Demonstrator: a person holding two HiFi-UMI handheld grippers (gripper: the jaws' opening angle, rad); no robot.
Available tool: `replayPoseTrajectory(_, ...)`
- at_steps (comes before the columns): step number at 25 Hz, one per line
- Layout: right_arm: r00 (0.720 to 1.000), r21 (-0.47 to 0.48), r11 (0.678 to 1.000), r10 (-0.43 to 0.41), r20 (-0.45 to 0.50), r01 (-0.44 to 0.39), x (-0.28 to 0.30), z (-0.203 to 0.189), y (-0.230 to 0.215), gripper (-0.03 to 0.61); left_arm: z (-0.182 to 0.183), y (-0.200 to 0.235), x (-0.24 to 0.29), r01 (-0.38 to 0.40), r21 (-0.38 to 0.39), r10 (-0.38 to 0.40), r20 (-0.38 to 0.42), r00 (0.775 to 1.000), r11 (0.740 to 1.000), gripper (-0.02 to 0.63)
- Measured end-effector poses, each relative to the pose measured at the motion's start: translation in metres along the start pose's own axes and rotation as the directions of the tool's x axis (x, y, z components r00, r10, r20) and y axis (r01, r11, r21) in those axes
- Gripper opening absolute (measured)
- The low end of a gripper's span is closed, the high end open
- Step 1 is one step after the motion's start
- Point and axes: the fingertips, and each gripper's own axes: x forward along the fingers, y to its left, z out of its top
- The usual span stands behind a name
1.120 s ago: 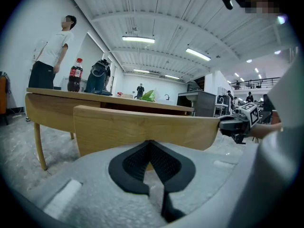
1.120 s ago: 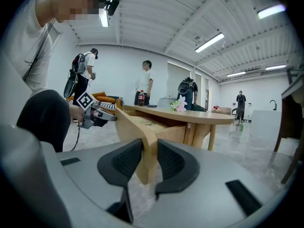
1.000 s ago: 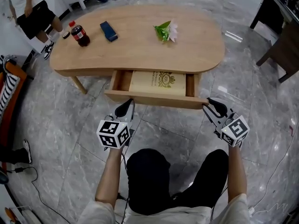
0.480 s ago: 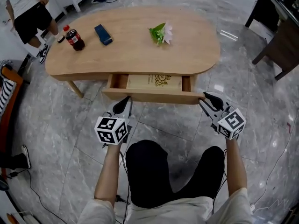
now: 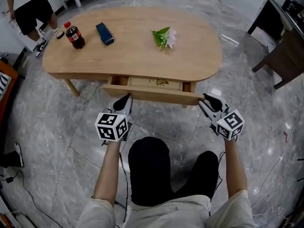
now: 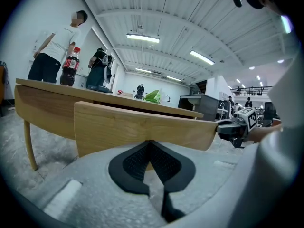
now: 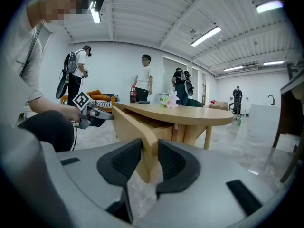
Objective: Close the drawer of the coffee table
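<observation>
Table [image 5: 142, 63] before you: bottle [image 5: 74, 35] on it at your far left, box [image 5: 104, 33] just right of it, flower [image 5: 165, 37] near the middle. Drawer [image 5: 152, 95] juts from the near edge toward you. A person [image 5: 28, 8] stands behind its left end.

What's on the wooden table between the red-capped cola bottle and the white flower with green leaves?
A dark blue rectangular case, seen in the head view.

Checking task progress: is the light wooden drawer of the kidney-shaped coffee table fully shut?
No, the light wooden drawer sticks out from the kidney-shaped coffee table, a strip of its inside showing.
</observation>
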Motion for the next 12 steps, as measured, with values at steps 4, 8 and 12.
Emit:
replayPoseTrajectory(4, 1.0, -0.004, 1.0, -0.006, 0.008, 0.006, 0.006, 0.001, -0.009, 0.123, 0.004, 0.003, 0.01, 0.001, 0.005, -0.001, 0.001, 1.0, 1.0, 0.006)
replayPoseTrajectory(8, 1.0, -0.005, 1.0, -0.013, 0.016, 0.014, 0.011, 0.002, -0.016, 0.123, 0.006, 0.006, 0.018, 0.0, 0.008, 0.0, -0.001, 1.0, 1.0, 0.006)
replayPoseTrajectory(12, 1.0, -0.012, 1.0, -0.011, 0.016, 0.011, 0.018, 0.005, -0.024, 0.123, 0.011, 0.011, 0.026, -0.003, 0.0, 0.003, 0.01, 1.0, 1.0, 0.006)
